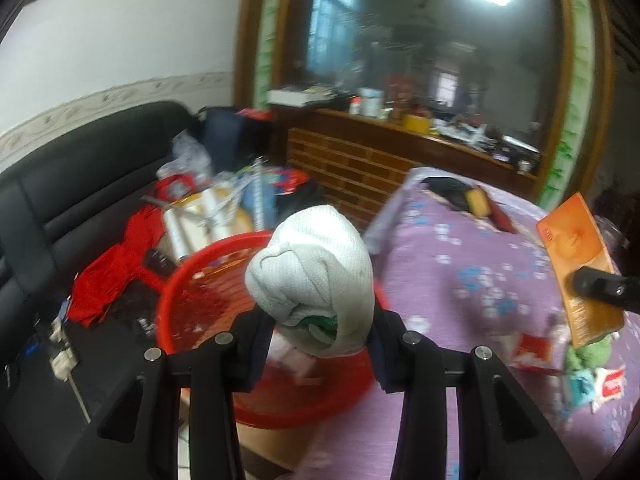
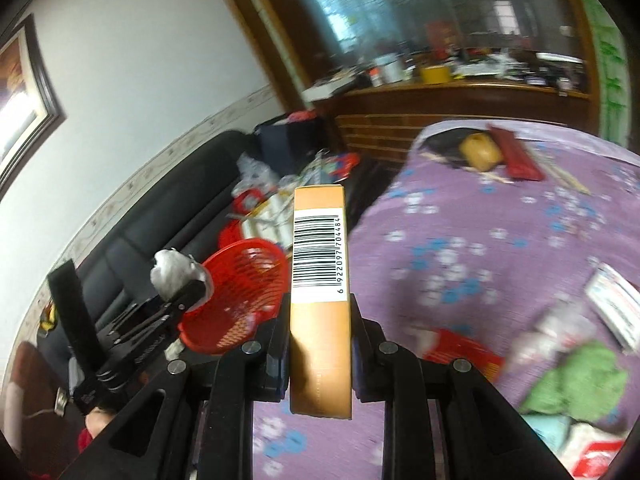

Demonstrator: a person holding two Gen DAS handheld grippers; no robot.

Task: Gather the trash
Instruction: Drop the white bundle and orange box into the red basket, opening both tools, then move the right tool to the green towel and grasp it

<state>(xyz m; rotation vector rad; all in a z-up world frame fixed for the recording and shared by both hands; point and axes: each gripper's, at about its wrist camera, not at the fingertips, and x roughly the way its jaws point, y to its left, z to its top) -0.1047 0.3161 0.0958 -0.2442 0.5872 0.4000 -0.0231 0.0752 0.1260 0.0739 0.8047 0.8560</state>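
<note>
**Both claws loaded, basket just ahead**

The left gripper is clamped on a balled-up white cloth with a bit of green showing at its underside. The wad is soft and bulky, so the jaws stand partly apart around it rather than meeting; it sticks out past the tips, pinched near its lower end. Right behind it, from the left wrist view, sits the red basket — the likely place for the trash, at the edge of the bed beside the black sofa, which is piled with clutter.

The right gripper holds a slim orange box by its narrow faces, barcode side up. Gripping the thin dimension lets the jaws close tight, and the box stands out straight along the fingers, which should make it easy to tip into the basket. From the right wrist view the basket lies tilted, mouth towards the camera, to the left of the box, with the left gripper and its cloth in front of the rim.

More litter is left on the purple bedspread — a red packet, a green cloth, and white wrappers near it — so I judge the job partway done. Both pictures are smeared, which fits hands in transit; my guess is that both loads are headed for the basket. The risk is the tilted rim: a drop from the side could miss or roll out.
</note>
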